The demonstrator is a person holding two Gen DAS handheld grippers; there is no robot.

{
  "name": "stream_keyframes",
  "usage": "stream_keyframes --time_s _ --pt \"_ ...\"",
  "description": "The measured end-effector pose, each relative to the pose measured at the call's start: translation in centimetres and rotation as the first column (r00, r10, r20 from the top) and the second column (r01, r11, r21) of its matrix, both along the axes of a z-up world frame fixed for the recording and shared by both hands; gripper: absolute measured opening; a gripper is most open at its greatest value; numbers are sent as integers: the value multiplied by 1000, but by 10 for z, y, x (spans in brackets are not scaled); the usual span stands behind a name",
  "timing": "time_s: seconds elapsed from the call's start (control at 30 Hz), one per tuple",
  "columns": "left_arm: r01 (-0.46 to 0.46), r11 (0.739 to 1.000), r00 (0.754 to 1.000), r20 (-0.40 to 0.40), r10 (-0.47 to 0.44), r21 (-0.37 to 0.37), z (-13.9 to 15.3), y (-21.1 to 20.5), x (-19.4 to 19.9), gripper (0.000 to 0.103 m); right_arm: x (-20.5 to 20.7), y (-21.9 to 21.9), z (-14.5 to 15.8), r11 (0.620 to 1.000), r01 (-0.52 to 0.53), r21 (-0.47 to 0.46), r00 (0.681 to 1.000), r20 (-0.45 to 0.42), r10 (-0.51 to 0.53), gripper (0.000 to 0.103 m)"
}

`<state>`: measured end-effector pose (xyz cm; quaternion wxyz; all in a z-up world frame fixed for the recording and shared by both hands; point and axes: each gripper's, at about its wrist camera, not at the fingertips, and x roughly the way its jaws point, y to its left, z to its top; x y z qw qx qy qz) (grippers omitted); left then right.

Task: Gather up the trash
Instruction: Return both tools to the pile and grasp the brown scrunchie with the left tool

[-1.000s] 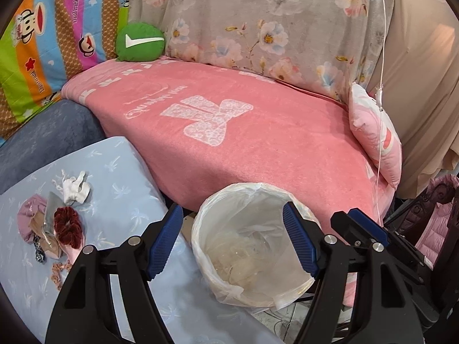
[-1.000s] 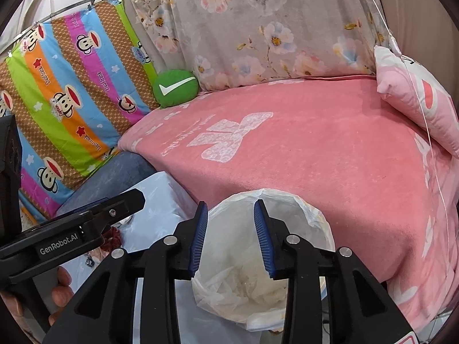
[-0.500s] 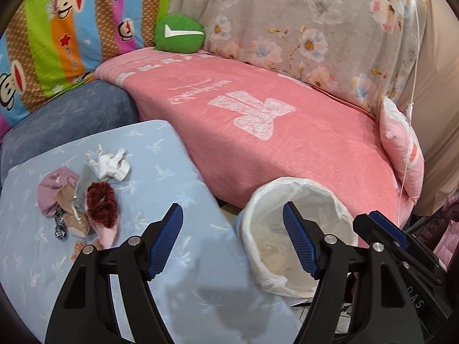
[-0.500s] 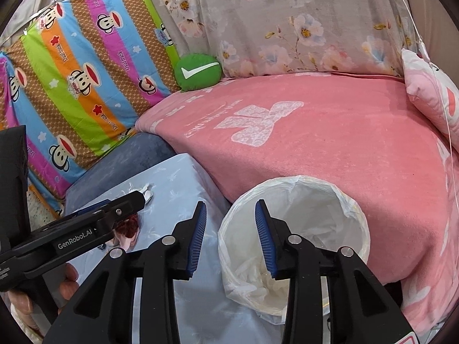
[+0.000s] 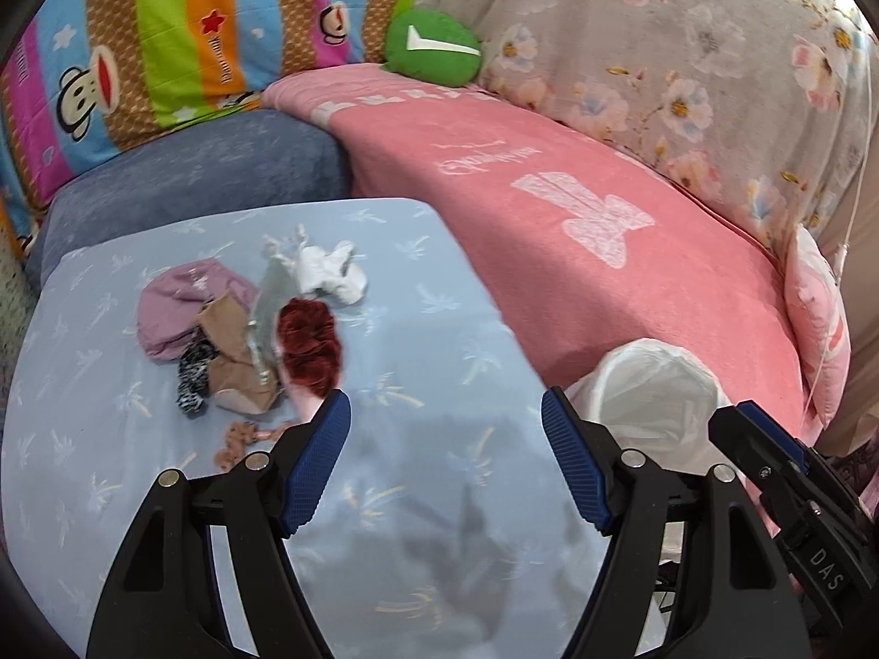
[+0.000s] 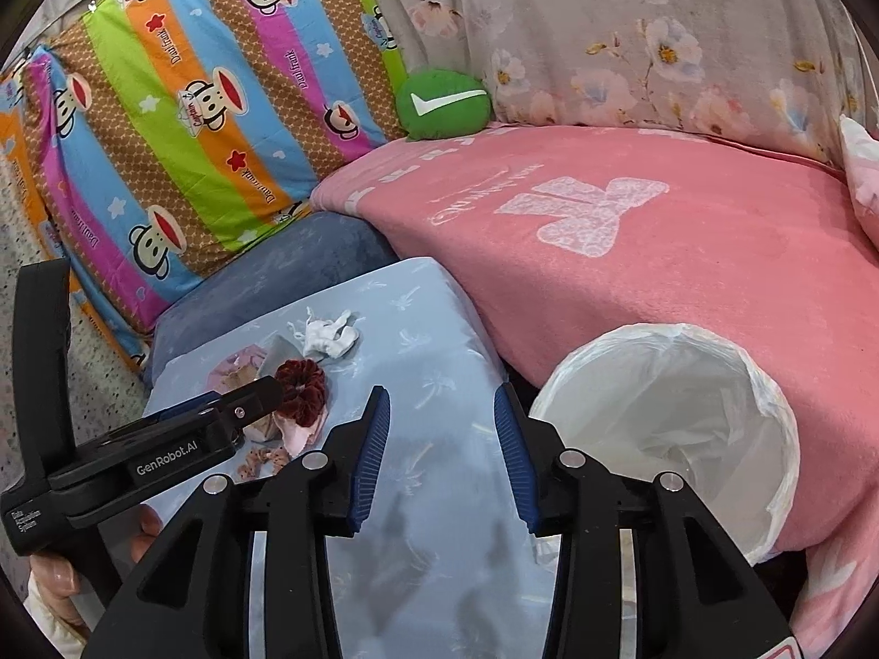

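A pile of trash lies on the light blue table (image 5: 428, 362): a crumpled white tissue (image 5: 329, 269), a dark red scrunchie (image 5: 307, 340), a mauve cloth (image 5: 181, 313), a brown wrapper (image 5: 231, 351) and small bits. The tissue (image 6: 329, 335) and scrunchie (image 6: 302, 384) also show in the right wrist view. A bin with a white liner (image 6: 676, 428) stands between table and sofa; it also shows in the left wrist view (image 5: 654, 384). My left gripper (image 5: 445, 456) is open and empty, just right of the pile. My right gripper (image 6: 439, 456) is open and empty above the table, left of the bin.
A sofa with a pink blanket (image 5: 577, 208) runs behind the table. A green round cushion (image 5: 434, 49), a striped monkey-print pillow (image 6: 181, 126), a blue cushion (image 5: 192, 176) and a pink pillow (image 5: 818, 329) lie on it.
Both grippers have swung left, away from the bin and toward the trash pile on the table. Both stay open and empty.
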<state>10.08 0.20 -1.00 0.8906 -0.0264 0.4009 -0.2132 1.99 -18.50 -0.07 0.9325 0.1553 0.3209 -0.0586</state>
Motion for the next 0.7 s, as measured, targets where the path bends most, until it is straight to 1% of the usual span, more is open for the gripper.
stream_keyframes --time_s 0.3,0.47,0.7 --pt "-81 997 996 -32 81 14 -18 43 10 69 28 43 -11 997 -74 -10 997 -34 74 39" --pt "-123 992 989 -80 123 13 -35 65 16 69 43 62 -18 994 -105 -17 993 -56 104 39" --pt "-166 985 975 -145 170 41 -64 89 26 69 69 80 -32 991 -132 -3 987 -89 131 39"
